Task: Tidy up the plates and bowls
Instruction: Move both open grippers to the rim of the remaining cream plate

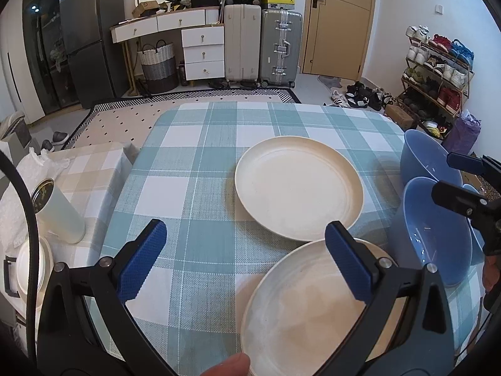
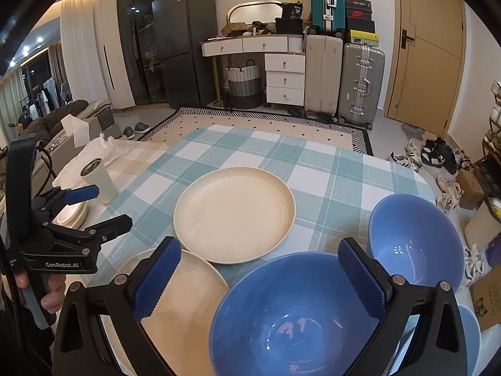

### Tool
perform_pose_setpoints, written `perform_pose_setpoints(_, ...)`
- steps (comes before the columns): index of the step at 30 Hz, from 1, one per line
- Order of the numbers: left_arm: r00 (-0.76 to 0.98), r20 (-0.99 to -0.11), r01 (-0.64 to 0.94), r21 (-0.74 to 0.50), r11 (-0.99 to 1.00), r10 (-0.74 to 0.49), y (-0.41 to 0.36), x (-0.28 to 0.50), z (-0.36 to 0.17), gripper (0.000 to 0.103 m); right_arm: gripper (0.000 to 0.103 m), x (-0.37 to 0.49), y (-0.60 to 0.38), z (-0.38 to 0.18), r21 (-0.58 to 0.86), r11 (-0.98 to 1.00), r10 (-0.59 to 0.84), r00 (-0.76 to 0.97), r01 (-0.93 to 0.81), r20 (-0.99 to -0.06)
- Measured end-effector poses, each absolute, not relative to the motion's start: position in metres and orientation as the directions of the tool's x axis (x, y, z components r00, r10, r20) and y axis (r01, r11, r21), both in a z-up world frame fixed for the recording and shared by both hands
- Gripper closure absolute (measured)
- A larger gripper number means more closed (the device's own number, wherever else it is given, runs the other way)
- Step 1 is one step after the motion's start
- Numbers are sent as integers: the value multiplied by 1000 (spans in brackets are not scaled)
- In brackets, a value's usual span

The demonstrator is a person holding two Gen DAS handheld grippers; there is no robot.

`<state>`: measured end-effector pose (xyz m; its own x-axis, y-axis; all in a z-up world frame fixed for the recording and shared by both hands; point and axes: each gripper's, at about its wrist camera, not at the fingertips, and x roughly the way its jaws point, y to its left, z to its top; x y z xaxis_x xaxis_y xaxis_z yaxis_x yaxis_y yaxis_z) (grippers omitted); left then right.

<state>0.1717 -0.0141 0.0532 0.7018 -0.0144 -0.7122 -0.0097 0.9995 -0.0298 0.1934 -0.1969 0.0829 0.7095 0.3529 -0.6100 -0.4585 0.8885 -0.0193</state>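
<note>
Both tools gape wide, left tool (image 1: 244,260) over the near round cream plate (image 1: 300,310), right tool (image 2: 260,279) above the near glossy blue bowl (image 2: 291,316); a shallow rim bite could let either slide off the bench (image 1: 194,163).

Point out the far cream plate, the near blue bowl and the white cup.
far cream plate (image 2: 234,214), right wrist view, flat centre.
near blue bowl (image 2: 291,322), right wrist view, inner base.
white cup (image 1: 61,211), left wrist view, side wall.
</note>
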Motion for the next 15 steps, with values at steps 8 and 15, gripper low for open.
perform_pose_setpoints(8, 685, -729, -13, -34, 999, -16, -14, 189, 48, 2, 1, 217, -200, 80, -8, 903, 325, 694, -430, -642)
perform_pose_setpoints(15, 674, -739, -14, -33, 999, -15, -14, 204, 41, 2, 1, 233, -201, 75, -2, 911, 305, 675, -413, -671)
